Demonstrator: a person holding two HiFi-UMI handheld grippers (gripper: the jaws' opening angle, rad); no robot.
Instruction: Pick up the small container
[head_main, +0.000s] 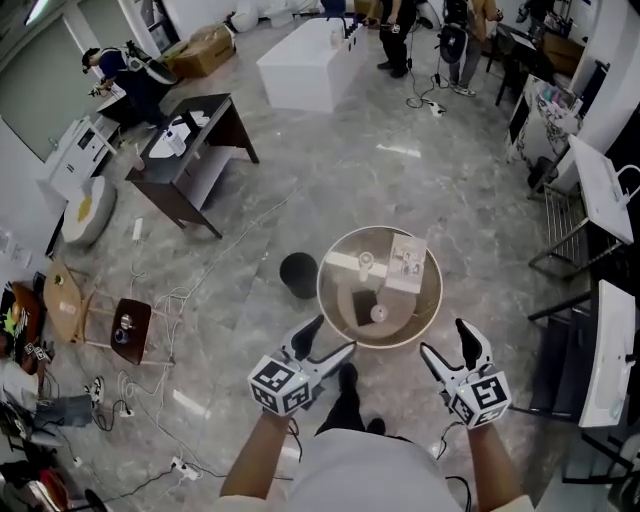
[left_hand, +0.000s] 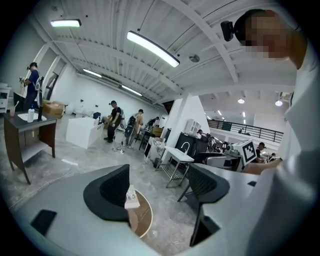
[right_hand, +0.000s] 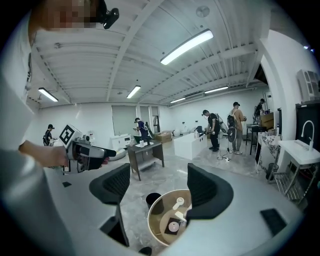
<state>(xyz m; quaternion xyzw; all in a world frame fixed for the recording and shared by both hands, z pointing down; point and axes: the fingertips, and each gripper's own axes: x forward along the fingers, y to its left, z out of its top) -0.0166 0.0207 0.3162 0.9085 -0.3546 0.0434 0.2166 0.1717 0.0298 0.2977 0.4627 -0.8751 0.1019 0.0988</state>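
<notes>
A round wooden-rimmed table (head_main: 331, 300) stands in front of me. On it are a small white container (head_main: 366, 262), a pale box (head_main: 407, 264) and a small round white piece (head_main: 379, 313) on a dark square. My left gripper (head_main: 330, 338) hovers open at the table's near left edge with nothing between its fingers. My right gripper (head_main: 446, 340) is open just off the near right edge, also empty. In the right gripper view the small white container (right_hand: 178, 202) and the round piece (right_hand: 173, 226) show between the wide jaws. The left gripper view shows only the table rim (left_hand: 145, 217) and the box (left_hand: 132, 198).
A black round bin (head_main: 298, 273) stands on the floor left of the table. A dark desk (head_main: 195, 150) is at the far left and a white counter (head_main: 310, 65) farther back. Metal racks (head_main: 560, 235) and white tables line the right. Cables cross the floor; people stand at the back.
</notes>
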